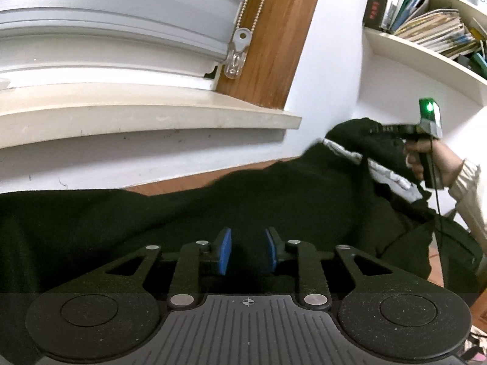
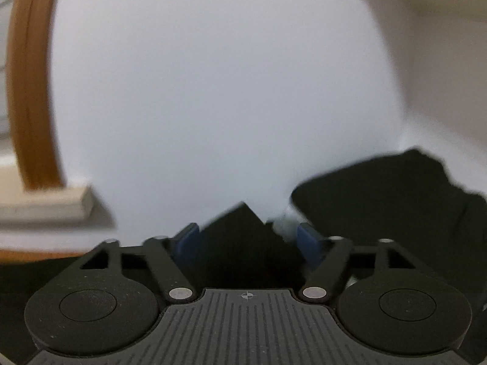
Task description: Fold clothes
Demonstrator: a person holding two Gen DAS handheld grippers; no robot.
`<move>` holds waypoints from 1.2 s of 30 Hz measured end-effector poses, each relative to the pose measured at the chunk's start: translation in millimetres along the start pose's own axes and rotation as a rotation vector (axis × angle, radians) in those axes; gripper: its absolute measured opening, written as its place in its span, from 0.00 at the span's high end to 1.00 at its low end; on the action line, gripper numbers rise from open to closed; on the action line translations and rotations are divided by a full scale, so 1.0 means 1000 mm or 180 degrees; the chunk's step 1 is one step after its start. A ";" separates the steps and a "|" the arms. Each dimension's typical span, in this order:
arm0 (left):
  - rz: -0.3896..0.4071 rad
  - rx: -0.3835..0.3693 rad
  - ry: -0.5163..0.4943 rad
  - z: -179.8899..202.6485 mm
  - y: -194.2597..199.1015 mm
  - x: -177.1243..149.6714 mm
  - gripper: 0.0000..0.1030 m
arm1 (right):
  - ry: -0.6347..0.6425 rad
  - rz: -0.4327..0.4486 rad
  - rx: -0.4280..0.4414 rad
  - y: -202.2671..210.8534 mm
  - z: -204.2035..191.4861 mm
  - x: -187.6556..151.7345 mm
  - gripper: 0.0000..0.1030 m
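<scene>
Two grippers work one black garment point(image 1: 213, 206) beneath a windowsill point(image 1: 146, 115).

Left wrist view: the left gripper point(image 1: 248, 251) sits low over the dark cloth, its blue pads point(image 1: 225, 251) a narrow gap apart with black fabric between them; whether they pinch it cannot be told. The garment spreads across the lower frame and rises at right, where a white striped trim point(image 1: 383, 173) shows. There a hand point(image 1: 432, 161) in a pale sleeve point(image 1: 468, 188) grips the handle of the other tool, a green light point(image 1: 429, 107) glowing on top. A strip of wooden bench point(image 1: 182, 182) shows between cloth and wall. Window blinds point(image 1: 121, 15), a bead chain point(image 1: 255, 3), and a shelf of books point(image 1: 438, 27) fill the background.

Right wrist view: blurred. The right gripper point(image 2: 248, 245) has its jaws wide, and a peak of black garment point(image 2: 243, 225) stands between the blue pads point(image 2: 309, 243), a scrap of white trim point(image 2: 284, 225) beside the right one. Contact cannot be judged. More dark cloth point(image 2: 380, 188) lifts at right against a white wall point(image 2: 213, 91).
</scene>
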State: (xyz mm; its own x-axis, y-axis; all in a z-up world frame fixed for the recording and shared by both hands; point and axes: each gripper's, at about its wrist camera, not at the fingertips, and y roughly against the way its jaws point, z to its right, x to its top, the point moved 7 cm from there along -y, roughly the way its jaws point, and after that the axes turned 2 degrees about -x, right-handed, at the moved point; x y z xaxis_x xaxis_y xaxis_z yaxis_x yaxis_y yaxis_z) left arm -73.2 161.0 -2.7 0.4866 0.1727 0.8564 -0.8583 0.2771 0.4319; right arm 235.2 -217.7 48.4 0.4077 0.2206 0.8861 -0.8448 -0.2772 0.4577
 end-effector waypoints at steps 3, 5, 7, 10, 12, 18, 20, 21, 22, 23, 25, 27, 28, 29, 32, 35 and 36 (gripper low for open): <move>-0.0018 0.0026 0.0024 -0.002 -0.001 0.000 0.74 | 0.0074 -0.0157 0.0327 -0.006 -0.009 -0.025 0.19; -0.0031 0.0050 0.0038 -0.003 -0.001 -0.001 0.69 | 0.0099 -0.0262 0.0526 -0.005 -0.023 -0.042 0.19; -0.0038 0.0068 0.0041 -0.004 -0.001 -0.001 0.63 | 0.0122 -0.0373 0.0680 -0.009 -0.032 -0.058 0.19; -0.0044 0.0093 0.0041 -0.004 -0.002 -0.001 0.63 | 0.0175 -0.0498 0.0820 -0.016 -0.049 -0.076 0.19; -0.0050 0.0122 0.0055 -0.006 -0.002 -0.001 0.62 | 0.0207 -0.0546 0.0856 -0.014 -0.060 -0.083 0.17; -0.0071 0.0170 0.0097 -0.011 -0.003 -0.001 0.62 | 0.0248 -0.0577 0.0874 -0.021 -0.065 -0.097 0.05; -0.0080 0.0186 0.0124 -0.013 -0.004 -0.001 0.62 | 0.0301 -0.0595 0.0876 -0.020 -0.066 -0.098 0.03; -0.0088 0.0201 0.0145 -0.014 -0.004 -0.002 0.59 | 0.0297 -0.0602 0.0883 -0.019 -0.066 -0.099 0.02; -0.0105 0.0225 0.0168 -0.015 -0.004 -0.003 0.50 | 0.0298 -0.0606 0.0890 -0.018 -0.065 -0.100 0.02; -0.0136 0.0255 0.0196 -0.017 -0.004 -0.005 0.46 | 0.0301 -0.0609 0.0894 -0.017 -0.065 -0.101 0.02; -0.0193 0.0339 0.0215 -0.018 -0.003 -0.009 0.44 | 0.0302 -0.0614 0.0898 -0.013 -0.063 -0.103 0.01; -0.0252 0.0401 0.0175 -0.015 -0.001 -0.014 0.44 | 0.0302 -0.0618 0.0903 -0.010 -0.062 -0.105 0.00; -0.0272 0.0402 0.0151 -0.013 0.000 -0.016 0.43 | 0.0307 -0.0617 0.0903 -0.008 -0.062 -0.106 0.00; -0.0288 0.0409 0.0131 -0.011 0.002 -0.017 0.43 | 0.0312 -0.0617 0.0904 -0.006 -0.063 -0.106 0.00; -0.0294 0.0467 0.0085 -0.010 0.007 -0.015 0.43 | 0.0316 -0.0614 0.0911 -0.004 -0.064 -0.107 0.00; -0.0233 0.0602 -0.0051 -0.016 0.021 0.002 0.42 | 0.0315 -0.0613 0.0909 -0.003 -0.065 -0.107 0.00; -0.0189 0.0681 -0.0152 -0.020 0.027 0.011 0.39 | 0.0315 -0.0612 0.0909 -0.003 -0.065 -0.107 0.00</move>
State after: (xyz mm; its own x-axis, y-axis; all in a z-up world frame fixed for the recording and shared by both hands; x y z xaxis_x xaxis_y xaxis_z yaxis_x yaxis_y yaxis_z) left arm -87.4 189.4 12.5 0.5335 0.1159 0.8379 -0.8458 0.0779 0.5278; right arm 171.9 -179.9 -52.9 0.5025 0.3798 0.7767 -0.6192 -0.4689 0.6299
